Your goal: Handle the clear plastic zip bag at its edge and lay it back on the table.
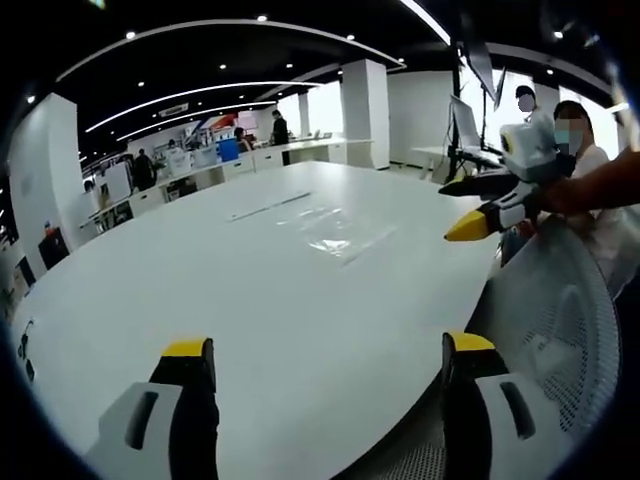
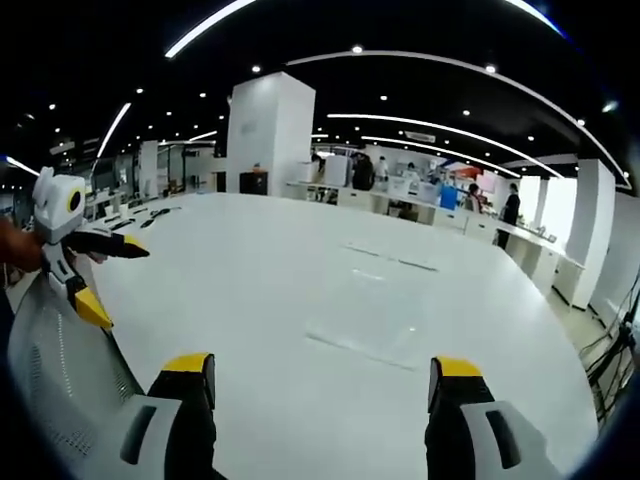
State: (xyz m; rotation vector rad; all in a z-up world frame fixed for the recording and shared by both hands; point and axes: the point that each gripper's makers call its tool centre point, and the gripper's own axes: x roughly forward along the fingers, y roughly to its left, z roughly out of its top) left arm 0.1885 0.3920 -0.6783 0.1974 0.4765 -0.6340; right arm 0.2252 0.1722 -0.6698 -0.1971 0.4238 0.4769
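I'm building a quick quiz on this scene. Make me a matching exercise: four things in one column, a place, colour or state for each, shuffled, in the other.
Things
1. zip bag
2. left gripper
3. mesh chair back
4. jaw tips

Descriptions
A. yellow
B. open, holding nothing
C. lying flat on the white table
D. white, at the table's edge

Pairs: 1-C, 2-B, 3-D, 4-A

We find no text, label, brand or number that we can read in either view. Beyond the jaws, the hanging sign (image 1: 172, 108) and coloured displays (image 1: 222, 130) far across the room are too blurred.
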